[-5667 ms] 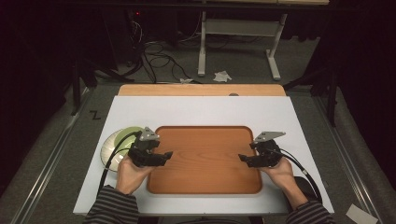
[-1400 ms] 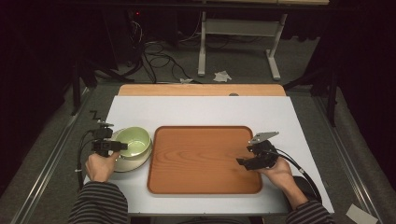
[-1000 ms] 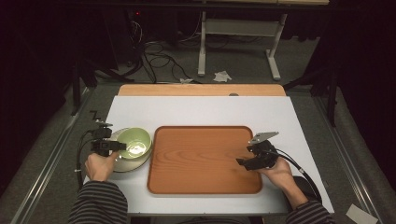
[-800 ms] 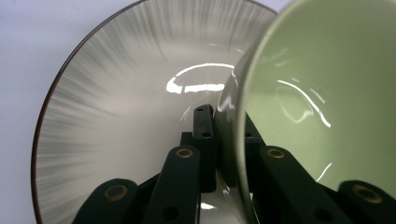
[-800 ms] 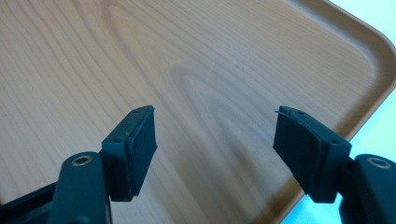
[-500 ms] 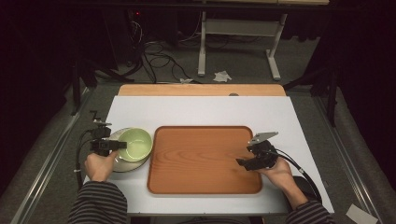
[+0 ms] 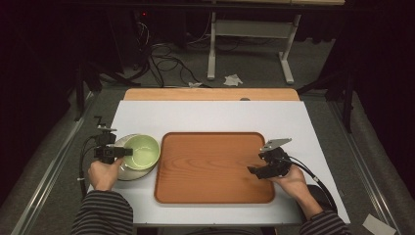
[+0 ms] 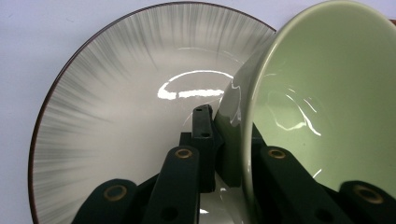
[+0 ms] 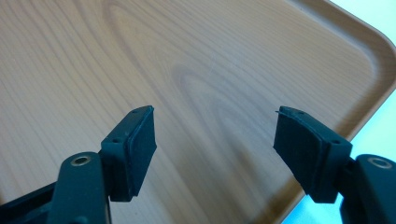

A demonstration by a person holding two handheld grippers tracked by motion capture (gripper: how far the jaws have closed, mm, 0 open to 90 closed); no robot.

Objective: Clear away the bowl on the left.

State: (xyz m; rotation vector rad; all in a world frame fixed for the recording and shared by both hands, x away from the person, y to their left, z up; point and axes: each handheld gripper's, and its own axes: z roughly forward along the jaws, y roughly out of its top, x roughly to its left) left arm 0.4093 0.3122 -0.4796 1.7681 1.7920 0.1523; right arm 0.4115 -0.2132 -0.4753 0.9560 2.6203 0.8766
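A pale green bowl [image 7: 142,151] [image 8: 322,107] is tilted up over a white plate [image 7: 126,171] [image 8: 116,107] with grey streaks and a dark rim, left of the wooden tray [image 7: 210,166]. My left gripper [image 7: 122,152] [image 8: 231,154] is shut on the bowl's near rim, one jaw outside the wall and one inside. My right gripper [image 7: 255,171] [image 9: 215,140] stands open over the tray's right part [image 9: 187,70], with nothing between its pads.
The tray lies on a white sheet [image 7: 215,117] covering the table, with a bare wooden strip [image 7: 210,94] at the far edge. Cables trail from both grippers. Beyond the table are a dark floor, wires and a desk frame [image 7: 249,44].
The left gripper has lifted and tipped the bowl, shifting it a little right toward the tray. The right gripper has stayed still over the tray.
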